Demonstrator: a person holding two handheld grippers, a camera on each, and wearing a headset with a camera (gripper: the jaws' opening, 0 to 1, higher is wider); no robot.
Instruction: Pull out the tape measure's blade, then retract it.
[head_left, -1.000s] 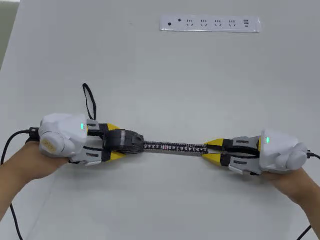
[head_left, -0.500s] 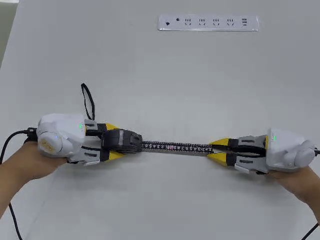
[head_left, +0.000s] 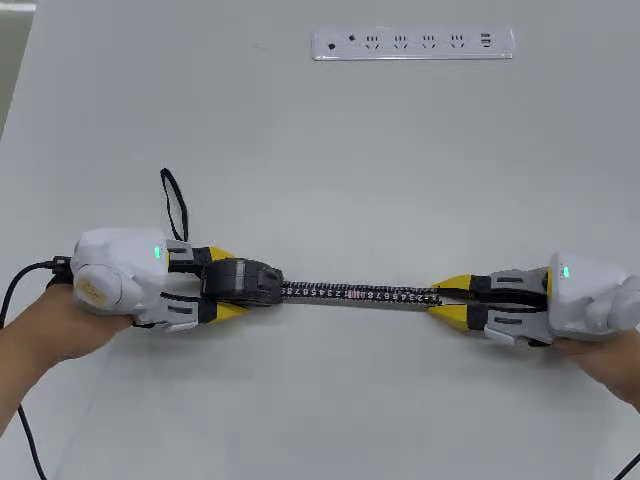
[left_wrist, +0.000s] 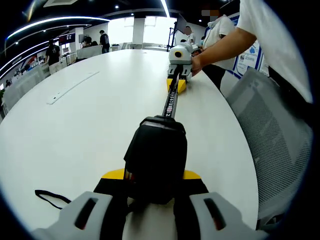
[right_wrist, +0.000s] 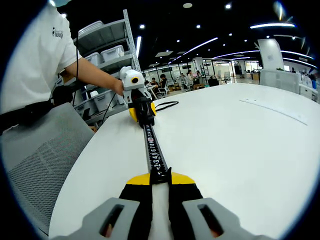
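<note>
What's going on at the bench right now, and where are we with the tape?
A person holds a claw in each hand over a white table. The left claw is clamped on the black tape measure. The right claw pinches the tip of the blade. The blade is stretched out straight between them, close to the tabletop. The pull-out looks well along, and the retract is not yet done.

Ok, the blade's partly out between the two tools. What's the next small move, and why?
Probably slide the right tool a little farther from the tape measure case, along the line of the blade. It is shut on the blade's tip, the left tool clamps the case, and the blade runs straight between them, just over the white table.
</note>
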